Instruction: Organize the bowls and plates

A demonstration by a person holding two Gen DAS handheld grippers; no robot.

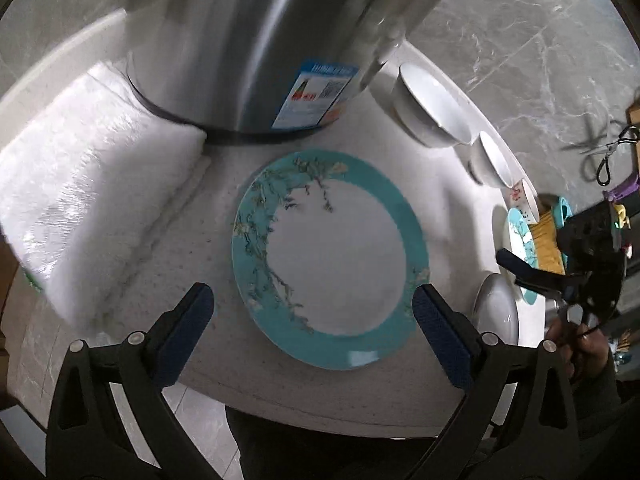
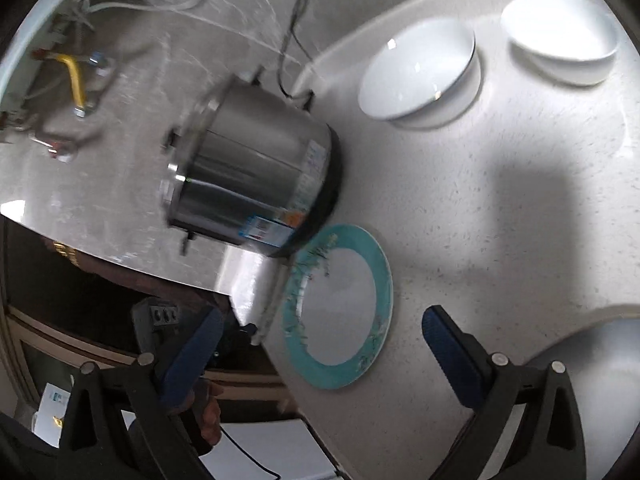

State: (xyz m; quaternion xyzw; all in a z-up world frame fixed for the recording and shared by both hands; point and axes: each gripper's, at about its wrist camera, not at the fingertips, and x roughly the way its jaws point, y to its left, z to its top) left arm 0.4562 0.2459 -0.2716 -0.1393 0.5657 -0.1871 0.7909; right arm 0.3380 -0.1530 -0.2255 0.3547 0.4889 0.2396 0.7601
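Both your left gripper [image 1: 313, 312] and right gripper [image 2: 322, 334] gape empty above the counter [image 2: 500, 240], teal plate [image 1: 331, 258] flat beside the steel pot [image 1: 256, 48], white bowls [image 2: 418, 74] behind.

No text can be read with certainty. A blue-and-white label [image 1: 316, 96] with a square code and coloured bars is borne on the steel pot [image 1: 256, 40], its print too blurred; red marks on a small cup [image 1: 522, 198] remain illegible.
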